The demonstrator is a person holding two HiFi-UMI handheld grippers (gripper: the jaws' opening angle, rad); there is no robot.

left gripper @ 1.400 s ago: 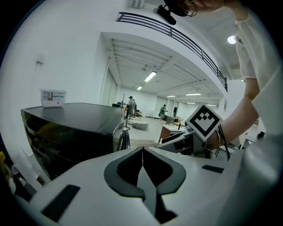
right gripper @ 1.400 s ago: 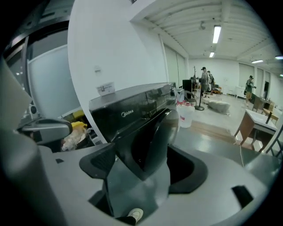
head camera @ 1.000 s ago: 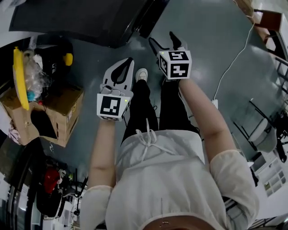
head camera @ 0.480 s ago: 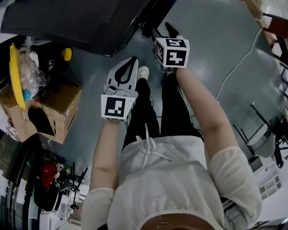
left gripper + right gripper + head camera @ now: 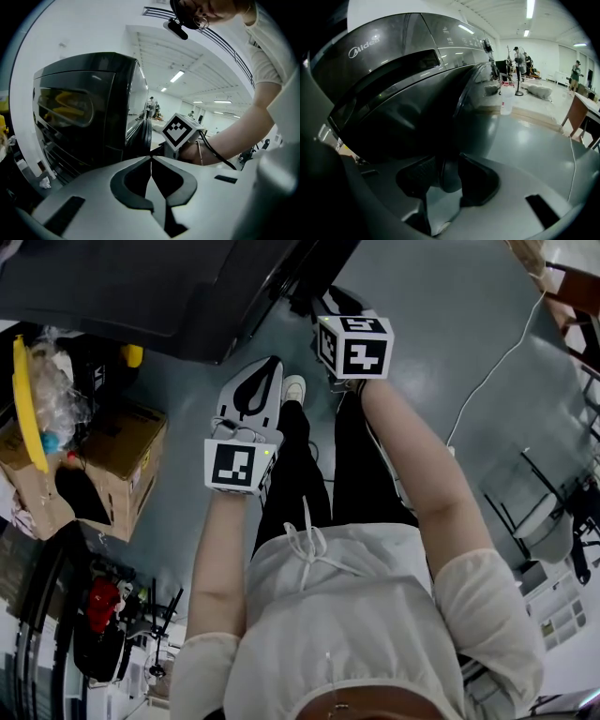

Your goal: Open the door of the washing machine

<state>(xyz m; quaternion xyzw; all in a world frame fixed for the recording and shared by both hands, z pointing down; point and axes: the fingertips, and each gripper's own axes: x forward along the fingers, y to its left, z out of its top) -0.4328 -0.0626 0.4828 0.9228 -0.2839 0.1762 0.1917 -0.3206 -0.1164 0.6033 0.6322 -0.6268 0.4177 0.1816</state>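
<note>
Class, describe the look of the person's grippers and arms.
The left gripper and right gripper have pale bodies with black jaw pads. Each carries a white cube with black square markers. A black cable leaves the right one. Sleeves: short, white. The right jaws have just been closing around the door handle.

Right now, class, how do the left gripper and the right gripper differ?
The left gripper has fingers together and empty; the right gripper has just been closing its fingers on the door edge. The left gripper hangs clear of the washing machine; the right gripper reaches it. Both carry a marker cube.
</note>
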